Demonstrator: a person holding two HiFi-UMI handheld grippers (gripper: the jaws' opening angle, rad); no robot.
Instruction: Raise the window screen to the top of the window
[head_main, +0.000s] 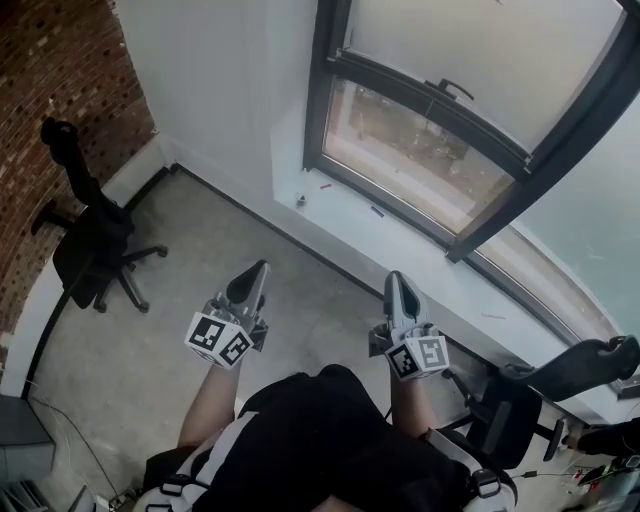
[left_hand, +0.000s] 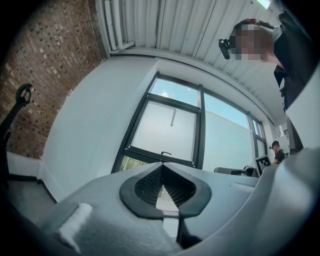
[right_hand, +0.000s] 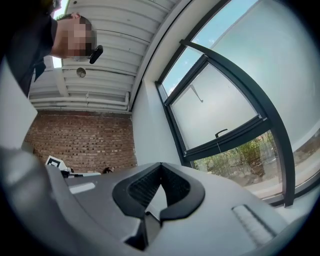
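A dark-framed window (head_main: 470, 120) fills the upper right of the head view. Its pale screen (head_main: 480, 60) covers the upper pane. The screen's bottom bar carries a small black handle (head_main: 448, 88), with clear glass below it. My left gripper (head_main: 262, 268) and right gripper (head_main: 397, 278) are held out side by side over the floor, well short of the sill, both shut and empty. Beyond the left gripper's tips (left_hand: 161, 165) I see the screen (left_hand: 167, 132) and handle (left_hand: 165, 153). The right gripper (right_hand: 160, 165) sees the same screen (right_hand: 215, 110) and handle (right_hand: 220, 133) off to its right.
A white sill (head_main: 400, 240) runs under the window. One black office chair (head_main: 90, 240) stands by the brick wall (head_main: 50, 100) at left, another (head_main: 520, 400) at lower right. A person (left_hand: 275, 150) stands far off at right in the left gripper view.
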